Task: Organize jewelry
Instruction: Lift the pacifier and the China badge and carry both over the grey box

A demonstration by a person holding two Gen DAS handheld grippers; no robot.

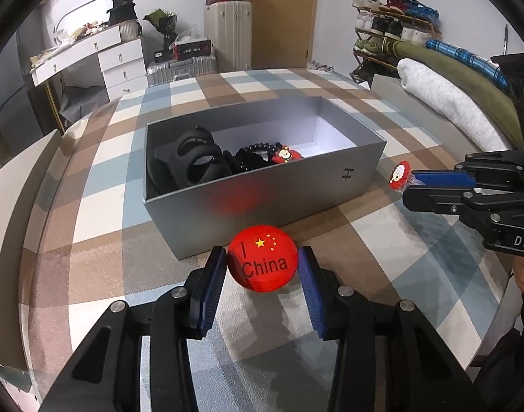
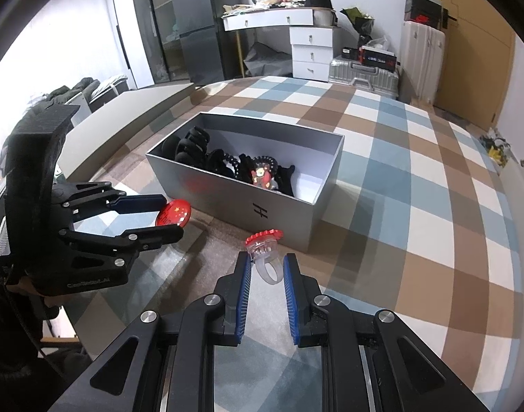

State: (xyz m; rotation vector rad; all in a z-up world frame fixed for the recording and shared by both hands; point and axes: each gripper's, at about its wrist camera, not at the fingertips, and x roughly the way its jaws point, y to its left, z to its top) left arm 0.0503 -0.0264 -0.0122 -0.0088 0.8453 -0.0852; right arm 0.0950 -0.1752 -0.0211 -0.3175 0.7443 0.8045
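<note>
My left gripper is shut on a round red badge printed "China", held just in front of the grey box's near wall. From the right wrist view the same badge sits between the left gripper's fingers, left of the box. My right gripper is shut on a clear plastic ring with a red top, close to the box's near corner. The box holds black hair claws, a black bead bracelet and a small red figure.
The box stands on a table with a brown, blue and white checked cloth. Folded blankets lie along the right. A white dresser, suitcases and a shoe rack stand beyond the table.
</note>
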